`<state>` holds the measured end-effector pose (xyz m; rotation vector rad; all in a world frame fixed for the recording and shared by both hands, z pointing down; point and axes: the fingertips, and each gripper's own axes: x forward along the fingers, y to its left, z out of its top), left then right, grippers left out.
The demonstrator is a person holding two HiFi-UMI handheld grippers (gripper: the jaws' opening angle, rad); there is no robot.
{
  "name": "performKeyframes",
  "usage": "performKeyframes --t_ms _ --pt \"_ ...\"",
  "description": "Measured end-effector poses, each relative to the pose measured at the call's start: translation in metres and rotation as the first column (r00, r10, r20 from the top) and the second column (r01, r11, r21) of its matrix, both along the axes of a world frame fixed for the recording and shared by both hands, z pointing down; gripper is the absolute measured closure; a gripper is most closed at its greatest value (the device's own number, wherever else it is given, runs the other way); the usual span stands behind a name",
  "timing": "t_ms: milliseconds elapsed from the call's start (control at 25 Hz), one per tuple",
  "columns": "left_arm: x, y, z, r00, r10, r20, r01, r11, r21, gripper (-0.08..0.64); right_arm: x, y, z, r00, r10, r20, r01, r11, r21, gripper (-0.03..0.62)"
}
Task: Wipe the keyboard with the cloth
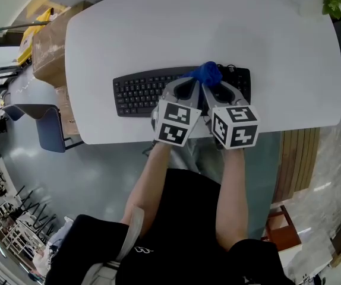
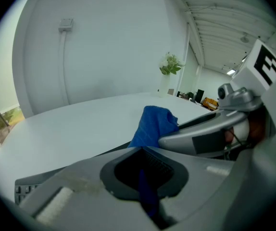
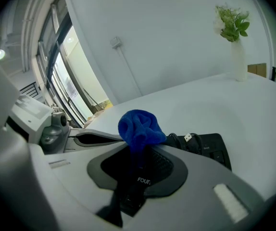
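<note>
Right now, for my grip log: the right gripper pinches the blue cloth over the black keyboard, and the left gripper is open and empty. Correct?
No. The left gripper is not open and empty: the left gripper view shows its jaws shut on the blue cloth too. The right gripper does pinch that cloth over the black keyboard.
</note>
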<state>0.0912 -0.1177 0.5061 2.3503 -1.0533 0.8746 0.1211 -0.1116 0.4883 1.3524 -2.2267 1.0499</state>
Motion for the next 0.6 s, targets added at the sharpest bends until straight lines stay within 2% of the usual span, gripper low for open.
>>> performKeyframes --t_ms 400,600 --pt "0.042 0.003 -0.001 0.996 0.090 -0.005 -0.090 0.996 0.001 0.561 0.038 0.004 -0.005 0.997 0.071 -0.019 -0.071 0.997 -0.008 0.503" --pt "0.058 0.009 0.005 0.994 0.108 -0.008 -0.108 0.994 -0.018 0.561 0.056 0.008 -0.004 0.993 0.111 -0.027 -0.112 0.994 -0.007 0.503"
